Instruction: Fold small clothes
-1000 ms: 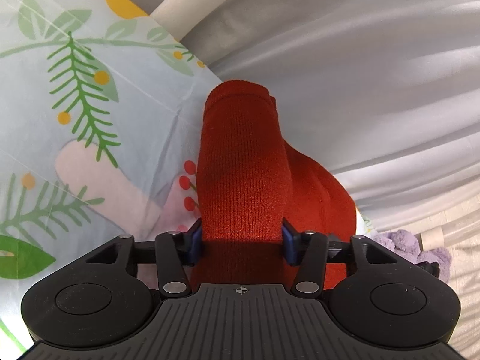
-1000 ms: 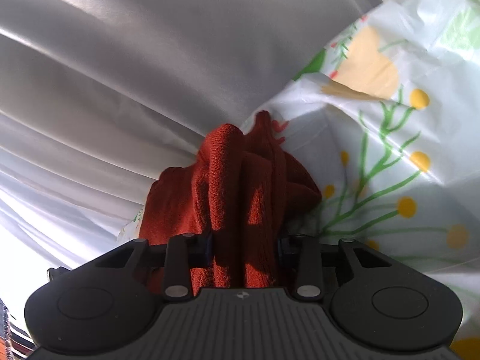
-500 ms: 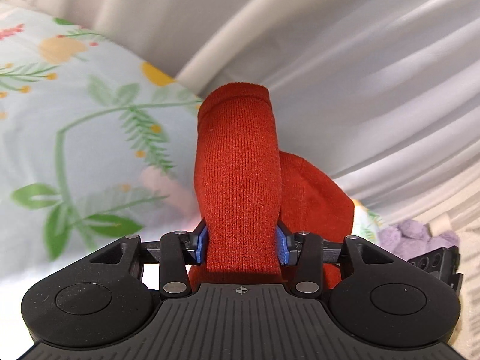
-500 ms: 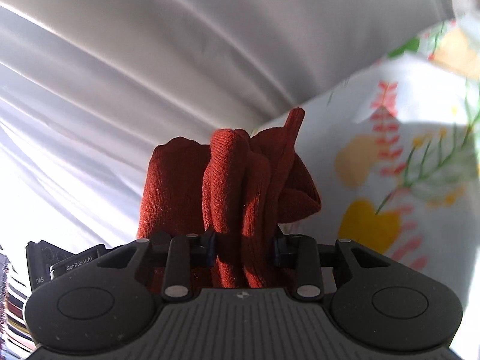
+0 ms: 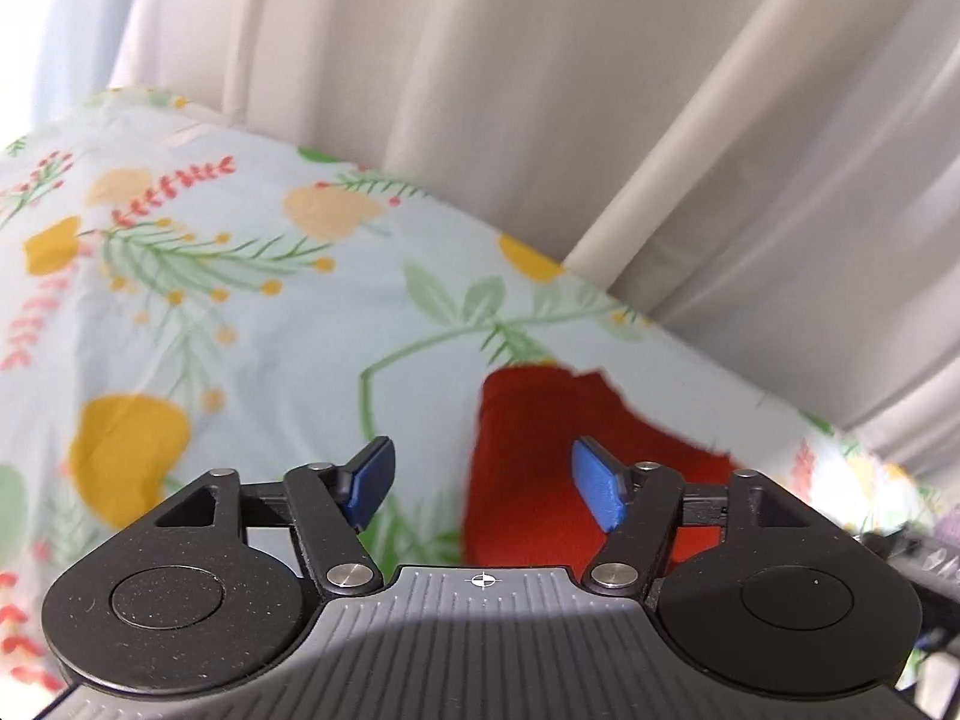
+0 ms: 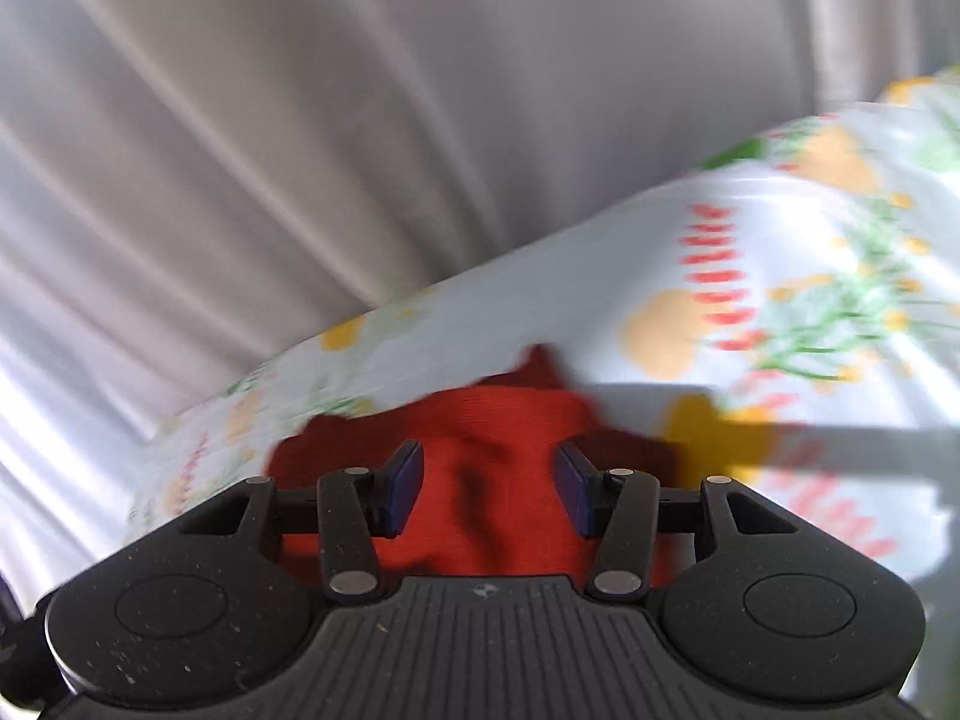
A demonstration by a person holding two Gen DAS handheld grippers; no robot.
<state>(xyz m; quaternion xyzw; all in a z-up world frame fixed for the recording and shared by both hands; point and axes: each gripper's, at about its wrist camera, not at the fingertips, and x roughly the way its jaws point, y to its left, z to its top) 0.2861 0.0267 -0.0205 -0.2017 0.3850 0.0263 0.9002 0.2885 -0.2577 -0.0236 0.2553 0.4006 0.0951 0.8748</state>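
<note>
The red knitted garment (image 5: 540, 468) lies on the flowered cloth (image 5: 252, 324), near the edge that runs along the pale curtain (image 5: 540, 90). It looks bunched and only partly folded, with a dark crease down its middle in the right wrist view (image 6: 480, 480).

The step in hand reads as letting go after setting the garment down. To do it well, both pairs of jaws should spread fully clear of the knit before either hand lifts, so that no loop of yarn snags on a pad and drags the fold open. A straight pull back from the garment, not a sideways sweep, would probably leave the layers lying as they are.

The left hand-held gripper (image 5: 483, 477) is released: its jaws are opening, the blue pads (image 5: 594, 489) stand wide, and nothing is pinched between them. The garment sits beyond and below its right pad, not touching it as far as can be told.

The right hand-held gripper (image 6: 486, 489) is also letting go, jaws opening, with the garment seen in the gap but the pads off it. Both grippers tilt down toward the garment from above. The right view is blurred.
</note>
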